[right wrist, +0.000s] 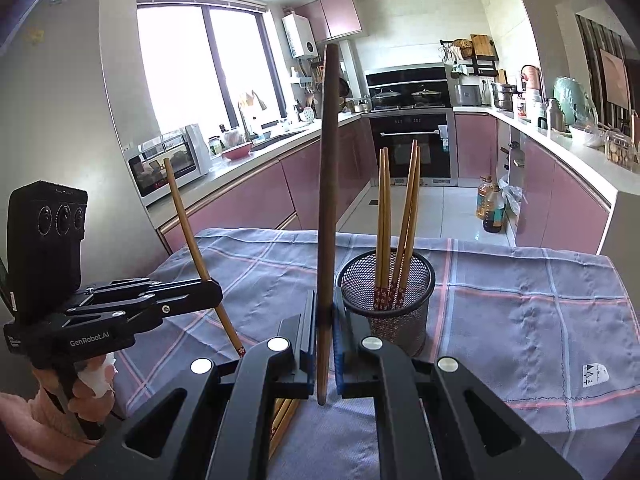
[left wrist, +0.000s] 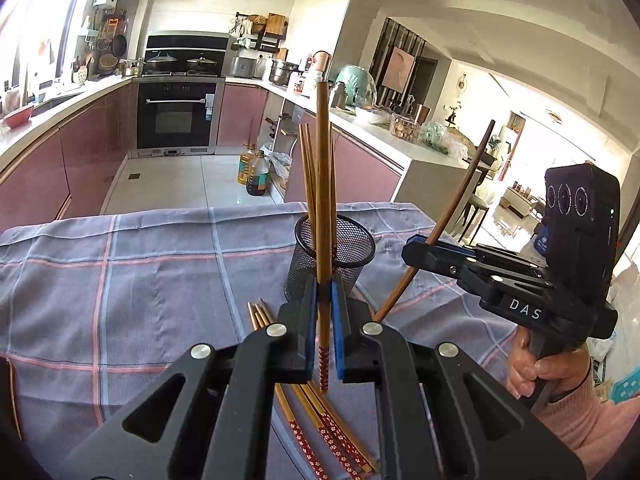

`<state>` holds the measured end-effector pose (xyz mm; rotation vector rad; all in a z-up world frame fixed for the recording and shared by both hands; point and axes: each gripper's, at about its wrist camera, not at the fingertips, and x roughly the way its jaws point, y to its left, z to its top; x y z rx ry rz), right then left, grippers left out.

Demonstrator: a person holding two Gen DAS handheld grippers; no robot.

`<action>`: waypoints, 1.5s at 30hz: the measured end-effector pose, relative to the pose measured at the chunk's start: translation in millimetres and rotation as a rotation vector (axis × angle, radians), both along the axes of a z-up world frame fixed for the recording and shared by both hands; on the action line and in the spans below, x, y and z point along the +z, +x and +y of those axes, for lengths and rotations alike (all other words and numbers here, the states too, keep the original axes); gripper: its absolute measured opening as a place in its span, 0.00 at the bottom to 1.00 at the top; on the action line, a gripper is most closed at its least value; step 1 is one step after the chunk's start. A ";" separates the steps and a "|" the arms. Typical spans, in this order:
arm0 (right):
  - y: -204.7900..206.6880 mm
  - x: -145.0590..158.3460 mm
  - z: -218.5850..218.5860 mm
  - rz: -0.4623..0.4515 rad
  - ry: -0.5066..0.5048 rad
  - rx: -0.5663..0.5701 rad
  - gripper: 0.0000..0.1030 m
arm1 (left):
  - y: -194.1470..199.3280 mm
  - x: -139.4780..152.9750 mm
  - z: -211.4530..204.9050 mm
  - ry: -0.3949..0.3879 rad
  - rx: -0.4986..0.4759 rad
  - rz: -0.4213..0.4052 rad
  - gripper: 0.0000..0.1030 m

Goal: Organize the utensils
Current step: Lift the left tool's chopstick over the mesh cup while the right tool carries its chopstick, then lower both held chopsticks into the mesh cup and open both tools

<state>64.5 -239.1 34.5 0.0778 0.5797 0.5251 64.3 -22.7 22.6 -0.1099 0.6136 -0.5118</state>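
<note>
A black mesh cup (left wrist: 340, 252) (right wrist: 394, 292) stands on the checked cloth with several wooden chopsticks (right wrist: 404, 232) upright in it. My left gripper (left wrist: 324, 308) is shut on one light wooden chopstick (left wrist: 322, 184) with a red patterned end, held upright just in front of the cup; it also shows in the right wrist view (right wrist: 188, 236). My right gripper (right wrist: 325, 316) is shut on a darker, curved wooden chopstick (right wrist: 328, 184), upright left of the cup; it also shows in the left wrist view (left wrist: 460, 208). Several loose chopsticks (left wrist: 316, 432) lie on the cloth under my left gripper.
The table has a grey cloth with pink and white lines (left wrist: 140, 280); its far edge drops to the kitchen floor. Oil bottles (left wrist: 254, 172) stand on the floor by the pink cabinets. A white label (right wrist: 595, 374) sits on the cloth at right.
</note>
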 end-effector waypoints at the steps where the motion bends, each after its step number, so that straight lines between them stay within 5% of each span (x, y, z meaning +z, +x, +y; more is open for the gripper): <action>1: 0.8 1.3 -0.5 -0.004 -0.002 -0.001 0.06 | 0.7 -0.1 -0.8 0.002 0.000 -0.001 0.07; 28: 35.1 71.0 -9.1 -0.171 -0.011 -0.044 0.06 | 38.4 69.0 -15.3 -0.033 0.008 -0.161 0.07; 37: 60.1 50.7 -6.1 -0.129 -0.059 -0.076 0.06 | 54.8 72.1 -31.5 -0.023 0.043 -0.195 0.07; 45: 74.8 19.6 -2.7 -0.034 -0.102 -0.071 0.06 | 70.3 50.6 -49.3 0.023 0.018 -0.134 0.07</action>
